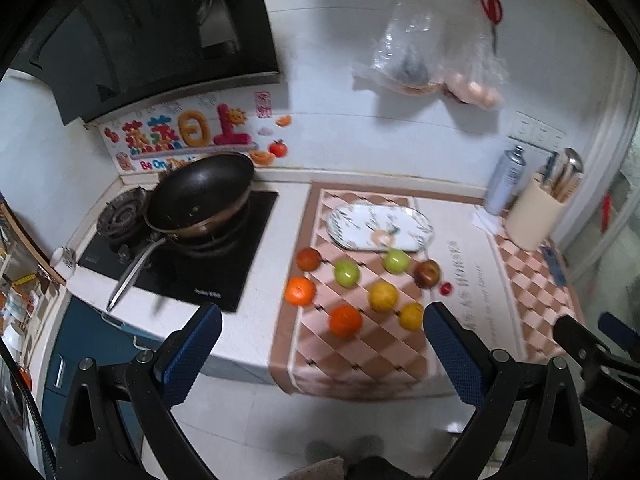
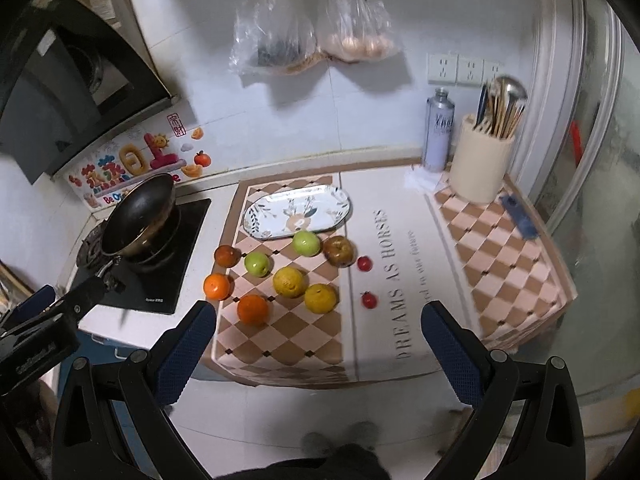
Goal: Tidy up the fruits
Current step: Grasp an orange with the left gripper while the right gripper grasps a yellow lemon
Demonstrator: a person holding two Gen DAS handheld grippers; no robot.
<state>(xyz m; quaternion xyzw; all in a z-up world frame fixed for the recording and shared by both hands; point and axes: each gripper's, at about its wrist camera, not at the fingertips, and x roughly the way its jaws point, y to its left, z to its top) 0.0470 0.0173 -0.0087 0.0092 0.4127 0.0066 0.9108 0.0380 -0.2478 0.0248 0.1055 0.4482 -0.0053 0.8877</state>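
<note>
Several fruits lie on a checkered mat (image 2: 280,344) on the counter: two oranges (image 2: 252,309), two yellow citrus (image 2: 289,281), two green apples (image 2: 306,243), two dark red-brown apples (image 2: 339,251) and two small red fruits (image 2: 369,300). An empty oval patterned plate (image 2: 298,211) lies behind them; it also shows in the left wrist view (image 1: 379,227). My left gripper (image 1: 322,332) is open and empty, held off the counter's front edge before the fruits (image 1: 345,320). My right gripper (image 2: 318,330) is open and empty, also short of the counter.
A black wok (image 1: 200,194) sits on the stove at the left. A cream utensil holder (image 2: 482,160) and a metal bottle (image 2: 438,136) stand at the back right. Plastic bags (image 2: 312,32) hang on the tiled wall. The range hood (image 1: 152,32) overhangs the stove.
</note>
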